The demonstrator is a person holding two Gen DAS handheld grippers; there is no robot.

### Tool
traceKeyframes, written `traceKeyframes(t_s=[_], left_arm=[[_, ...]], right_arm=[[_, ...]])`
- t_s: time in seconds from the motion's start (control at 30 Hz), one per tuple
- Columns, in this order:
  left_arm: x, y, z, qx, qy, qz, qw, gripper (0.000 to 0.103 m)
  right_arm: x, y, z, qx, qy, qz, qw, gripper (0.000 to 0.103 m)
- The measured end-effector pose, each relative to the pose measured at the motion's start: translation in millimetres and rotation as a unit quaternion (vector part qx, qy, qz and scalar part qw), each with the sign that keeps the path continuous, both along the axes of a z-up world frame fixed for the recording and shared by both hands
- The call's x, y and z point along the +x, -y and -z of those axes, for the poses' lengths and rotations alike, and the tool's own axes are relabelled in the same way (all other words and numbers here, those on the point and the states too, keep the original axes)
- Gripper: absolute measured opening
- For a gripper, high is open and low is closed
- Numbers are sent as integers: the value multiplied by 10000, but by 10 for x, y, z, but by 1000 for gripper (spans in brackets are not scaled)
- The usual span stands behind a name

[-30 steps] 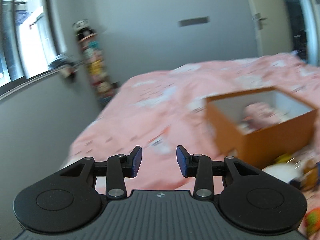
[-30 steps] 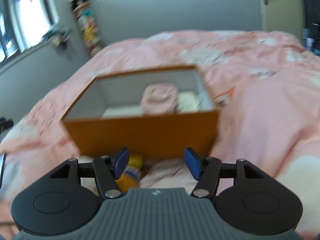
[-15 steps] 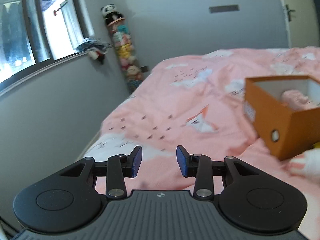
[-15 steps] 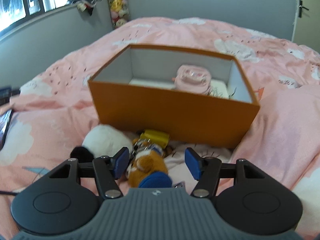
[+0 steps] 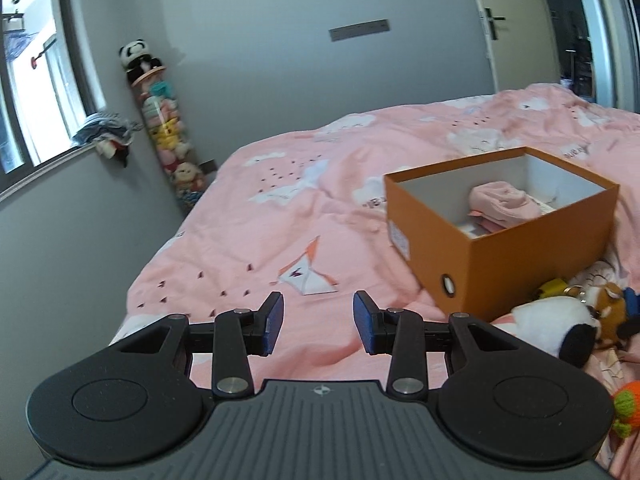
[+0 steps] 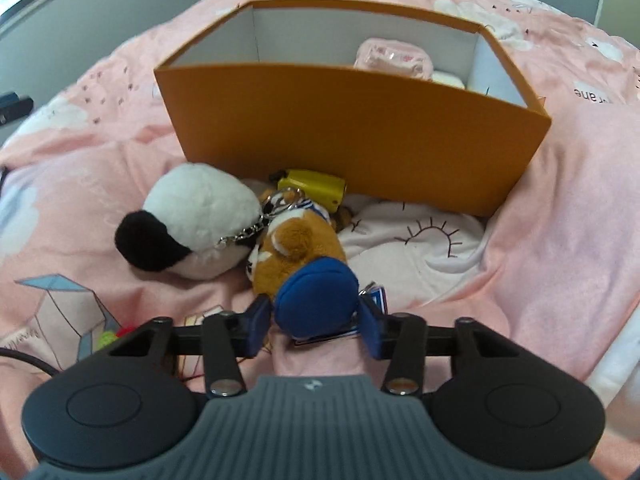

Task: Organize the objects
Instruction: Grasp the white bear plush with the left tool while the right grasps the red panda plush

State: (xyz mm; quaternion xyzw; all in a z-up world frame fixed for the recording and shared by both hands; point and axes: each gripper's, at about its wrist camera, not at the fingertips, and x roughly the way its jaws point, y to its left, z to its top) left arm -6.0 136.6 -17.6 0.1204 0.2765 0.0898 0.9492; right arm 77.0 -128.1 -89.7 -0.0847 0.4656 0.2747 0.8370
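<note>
The orange box (image 6: 352,132) stands open at the top, its left half bare inside while a pink bundle (image 6: 394,58) fills the right end, so entry from above is free on the left. Its tall near wall blocks any level approach from the toys, which crowd its foot: a black-and-white plush (image 6: 192,222), a brown plush with a blue cap (image 6: 308,268) and a yellow item (image 6: 314,188) touching the wall. To the box's left, the pink bedspread (image 5: 260,240) lies bare out to the bed's edge.
</note>
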Motion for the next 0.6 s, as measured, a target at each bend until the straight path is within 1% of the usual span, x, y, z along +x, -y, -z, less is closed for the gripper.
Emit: traceKeyframes(t_s=[0.07, 0.1, 0.17, 0.2, 0.27, 0.33, 0.4, 0.47, 0.53, 0.6], left_arm=[[27, 34, -1, -41, -47, 100, 9999, 44], [34, 56, -3, -58, -62, 173, 9998, 44], [38, 124, -1, -23, -107, 340, 9994, 44], [46, 165, 9, 15, -129, 465, 9988, 45], [63, 244, 36, 73, -245, 754, 9968, 45], [91, 343, 85, 168, -434, 1127, 9925, 45], [122, 470, 149, 409, -637, 1564, 9848, 46], [137, 602, 228, 690, -776, 1989, 9745, 46], [146, 709, 305, 927, -904, 2389, 9624, 48], [176, 801, 391, 1160, -1075, 2784, 9474, 49]], right_arm=[[-18, 33, -54, 35, 92, 30, 9999, 36], [-25, 51, -90, 52, 137, 53, 9999, 28], [-27, 105, -175, 112, 203, 116, 9997, 16], [-12, 135, -211, 175, 191, 131, 9996, 6], [4, 188, -268, 231, 234, 185, 9993, 6], [31, 220, -267, 202, 224, 267, 9992, 6], [54, 257, -248, 252, 143, 360, 9989, 6], [62, 295, -266, 235, 203, 530, 9981, 6], [51, 344, -313, 221, 357, 692, 9967, 6], [52, 381, -339, 179, 465, 841, 9952, 6]])
